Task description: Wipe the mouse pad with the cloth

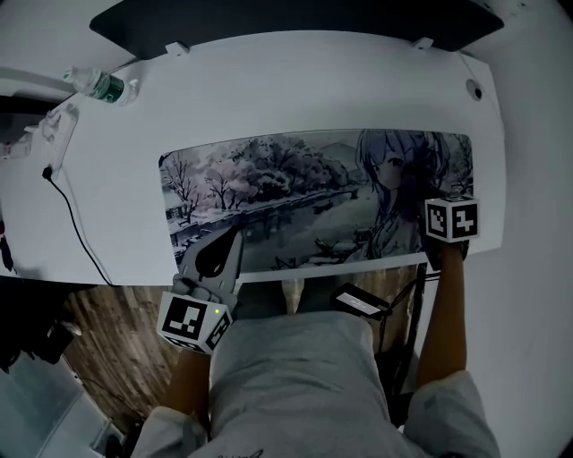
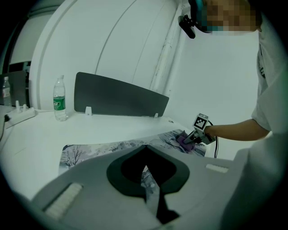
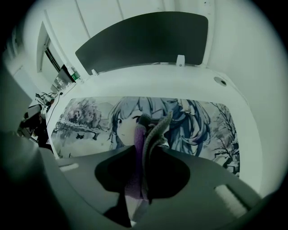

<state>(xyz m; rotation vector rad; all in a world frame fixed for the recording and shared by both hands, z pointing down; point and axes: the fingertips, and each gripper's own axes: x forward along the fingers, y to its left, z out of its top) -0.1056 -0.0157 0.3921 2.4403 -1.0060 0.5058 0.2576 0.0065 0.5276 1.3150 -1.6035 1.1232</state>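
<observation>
My right claw (image 3: 145, 152) is clamped on the cloth (image 3: 152, 130), a purple and grey fold that sticks up past the tips. In the left gripper view the cloth sits on the right part of the mouse pad (image 1: 313, 192), over the printed long-haired figure. My left claw (image 1: 235, 237) has its jaws drawn together with nothing between them, tips over the pad's front left corner. The pad lies long and flat across the white table (image 1: 269, 85), its front edge close to the table's near edge, and its print shows snowy trees beside water on the left. Behind it a dark panel (image 1: 295, 22) stands along the far edge of the table on two small white clips. At the far left corner a clear water bottle (image 1: 98, 86) carries a green label whose print is too small to read; the head view shows it lying, the left gripper view upright. Near it lies a white power strip (image 1: 54, 125), and a thin black cable (image 1: 79, 228) runs down the table's left side, clear of the pad. A round hole (image 1: 473, 88) sits in the table's far right corner. The cube (image 1: 450, 219) on my right claw bears black-and-white square markers, and I can read no writing anywhere.
</observation>
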